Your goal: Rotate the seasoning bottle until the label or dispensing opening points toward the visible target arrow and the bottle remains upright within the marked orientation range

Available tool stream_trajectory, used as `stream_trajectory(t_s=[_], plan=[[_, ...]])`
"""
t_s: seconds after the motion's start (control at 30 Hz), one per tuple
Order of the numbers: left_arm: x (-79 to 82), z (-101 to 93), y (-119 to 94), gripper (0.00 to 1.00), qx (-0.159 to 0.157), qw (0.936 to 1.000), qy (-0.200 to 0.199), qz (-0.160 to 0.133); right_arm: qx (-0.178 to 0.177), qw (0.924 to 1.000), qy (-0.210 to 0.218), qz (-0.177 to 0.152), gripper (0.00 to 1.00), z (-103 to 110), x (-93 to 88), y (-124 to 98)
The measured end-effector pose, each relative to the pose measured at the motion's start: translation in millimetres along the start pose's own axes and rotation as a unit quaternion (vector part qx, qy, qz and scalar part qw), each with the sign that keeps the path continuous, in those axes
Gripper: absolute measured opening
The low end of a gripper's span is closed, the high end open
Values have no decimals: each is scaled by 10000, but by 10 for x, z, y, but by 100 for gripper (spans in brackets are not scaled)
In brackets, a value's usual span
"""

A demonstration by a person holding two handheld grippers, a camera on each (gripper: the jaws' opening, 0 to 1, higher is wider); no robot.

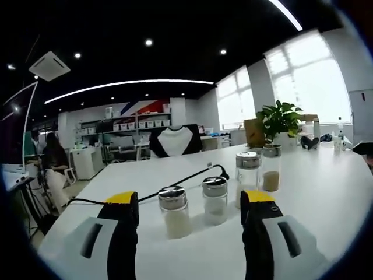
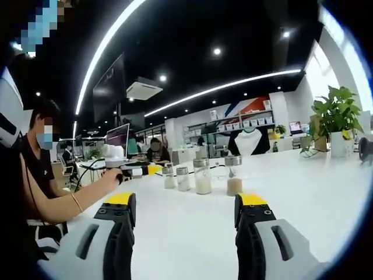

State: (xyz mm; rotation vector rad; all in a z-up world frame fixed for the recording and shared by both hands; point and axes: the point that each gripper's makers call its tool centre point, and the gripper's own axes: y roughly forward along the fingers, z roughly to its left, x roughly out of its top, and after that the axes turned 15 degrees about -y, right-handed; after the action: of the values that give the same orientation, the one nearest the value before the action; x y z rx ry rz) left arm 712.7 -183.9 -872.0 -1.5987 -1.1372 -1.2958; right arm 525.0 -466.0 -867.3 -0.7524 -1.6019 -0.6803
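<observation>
White tabletop (image 1: 326, 192) is seen carrying four glass seasoning bottles (image 1: 174, 212) with metal caps, set in a row. Relative to that row, the left gripper (image 1: 189, 233) is held just in front, jaws spread apart and gripping nothing. The right gripper (image 2: 183, 224) is held well short of the row, likewise spread and unloaded. Behind the row a black cable (image 1: 175, 182) is laid, and farther back a potted plant (image 1: 280, 121) is placed

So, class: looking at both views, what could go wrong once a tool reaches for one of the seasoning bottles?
1. The four seasoning bottles stand close together, so the left tool's open jaws may knock a neighbour over.
2. A black cable lies just behind them and might snag.
3. No target arrow is visible, so the aim may be misjudged.
</observation>
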Motion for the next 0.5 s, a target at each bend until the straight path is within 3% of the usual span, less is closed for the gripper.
stream_trajectory(t_s=[0.13, 0.23, 0.4, 0.5], plan=[[-37, 60, 109, 74, 46, 9999, -90, -1, 22, 10000, -18, 48, 69, 6, -16, 22], [-128, 113, 297, 73, -15, 9993, -311, 206, 15, 10000, -34, 76, 69, 3, -25, 27], [-145, 165, 429, 72, 125, 9995, -178, 212, -21, 9999, -19, 98, 69, -19, -33, 25], [-139, 268, 450, 67, 421, 9990, 6, 116, -66, 9999, -27, 125, 69, -39, -46, 15]])
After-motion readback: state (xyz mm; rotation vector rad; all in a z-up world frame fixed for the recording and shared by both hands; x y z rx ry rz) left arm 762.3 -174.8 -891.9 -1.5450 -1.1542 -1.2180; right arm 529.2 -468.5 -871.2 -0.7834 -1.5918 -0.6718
